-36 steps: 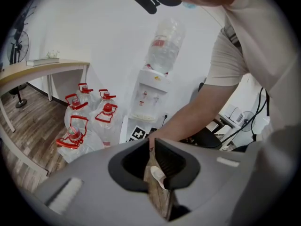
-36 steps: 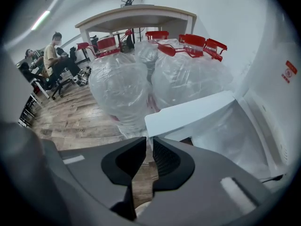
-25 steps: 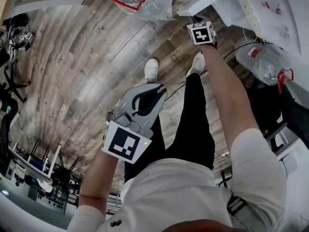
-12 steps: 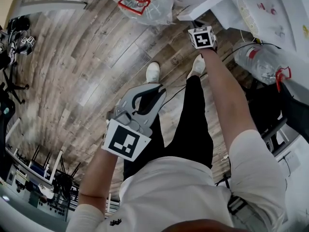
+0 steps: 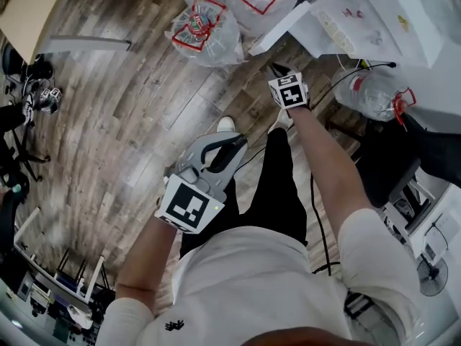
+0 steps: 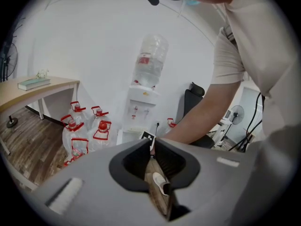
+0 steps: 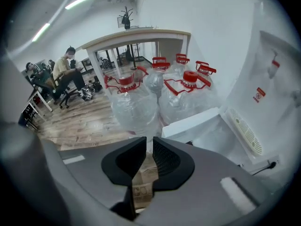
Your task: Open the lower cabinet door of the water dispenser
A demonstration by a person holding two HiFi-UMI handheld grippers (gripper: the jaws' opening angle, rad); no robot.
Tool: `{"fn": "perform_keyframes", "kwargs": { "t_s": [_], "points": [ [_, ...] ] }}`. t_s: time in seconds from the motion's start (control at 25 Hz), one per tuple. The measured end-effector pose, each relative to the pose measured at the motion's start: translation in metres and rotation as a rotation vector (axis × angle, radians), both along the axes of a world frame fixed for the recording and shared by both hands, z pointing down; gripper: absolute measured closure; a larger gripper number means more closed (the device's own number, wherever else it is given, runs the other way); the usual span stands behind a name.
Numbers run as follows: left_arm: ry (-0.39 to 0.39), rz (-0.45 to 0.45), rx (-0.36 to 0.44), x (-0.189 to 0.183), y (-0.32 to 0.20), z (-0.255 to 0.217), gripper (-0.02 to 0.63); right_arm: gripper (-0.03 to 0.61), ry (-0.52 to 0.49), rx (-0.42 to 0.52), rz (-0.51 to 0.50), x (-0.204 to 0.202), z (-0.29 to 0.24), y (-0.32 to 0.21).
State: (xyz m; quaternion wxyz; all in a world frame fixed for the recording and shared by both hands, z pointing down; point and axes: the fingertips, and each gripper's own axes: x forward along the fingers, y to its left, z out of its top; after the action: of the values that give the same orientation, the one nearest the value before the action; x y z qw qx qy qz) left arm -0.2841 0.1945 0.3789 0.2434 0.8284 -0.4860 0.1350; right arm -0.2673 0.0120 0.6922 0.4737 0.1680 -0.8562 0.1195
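At the base of the water dispenser (image 7: 277, 79) — lower cabinet door (image 7: 193, 124) stands open, step apparently done; right tool (image 7: 149, 140) barely parted, empty — next, withdraw clear.

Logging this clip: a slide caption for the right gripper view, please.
Right gripper, jaws narrowly apart and empty, facing the open lower cabinet door of the water dispenser, red-capped water bottles beyond.

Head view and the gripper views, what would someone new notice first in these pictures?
Probably the cluster of clear water jugs with red caps, on the wood floor left of the white water dispenser in the right gripper view. Next, the dispenser's lower cabinet door, swung open toward the jugs. In the head view, the left gripper hovers over the person's legs while the right gripper points toward that door.
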Motion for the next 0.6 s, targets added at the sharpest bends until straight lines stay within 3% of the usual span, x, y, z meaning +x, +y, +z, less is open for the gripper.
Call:
{"fn": "perform_keyframes", "kwargs": {
  "t_s": [0.6],
  "points": [
    [-0.005,0.182,0.058,0.061,0.002,-0.089,0.554,0.548,-0.154,-0.044,0.046,0.119,-0.194,0.108]
  ]
}}
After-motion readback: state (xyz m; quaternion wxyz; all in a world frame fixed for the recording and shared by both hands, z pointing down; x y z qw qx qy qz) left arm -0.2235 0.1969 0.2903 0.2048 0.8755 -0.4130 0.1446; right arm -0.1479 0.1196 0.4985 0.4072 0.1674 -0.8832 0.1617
